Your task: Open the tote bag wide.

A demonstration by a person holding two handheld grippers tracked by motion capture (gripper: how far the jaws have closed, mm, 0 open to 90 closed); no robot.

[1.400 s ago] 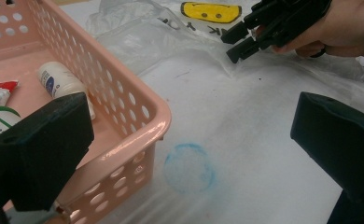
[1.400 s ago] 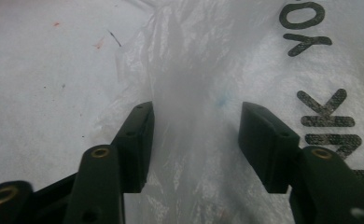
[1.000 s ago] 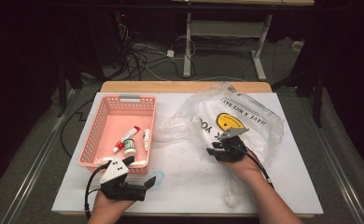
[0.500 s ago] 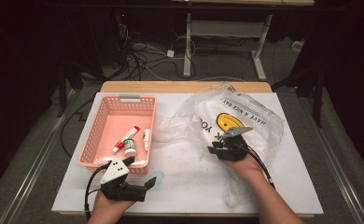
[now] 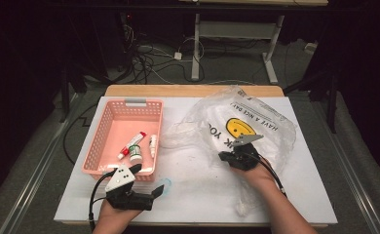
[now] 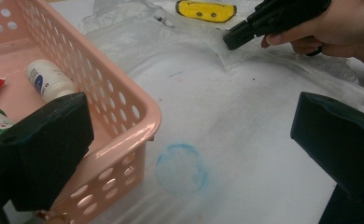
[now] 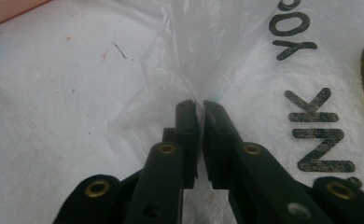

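A clear plastic bag with a yellow smiley and black lettering lies crumpled on the right of the white table. My right gripper rests at its left edge. Its jaws have just been closing, and in the right gripper view they are shut on a pinched fold of the bag's film. My left gripper is near the front edge and open wide. One jaw is over the corner of the pink basket and nothing is between the jaws.
The pink basket at the left holds a red-capped tube, a white bottle and a small tube. A blue ring mark is on the table by the basket's corner. Cables and a desk frame lie beyond the table.
Both hands and the bag stay where they were; no shift shows from the high view.
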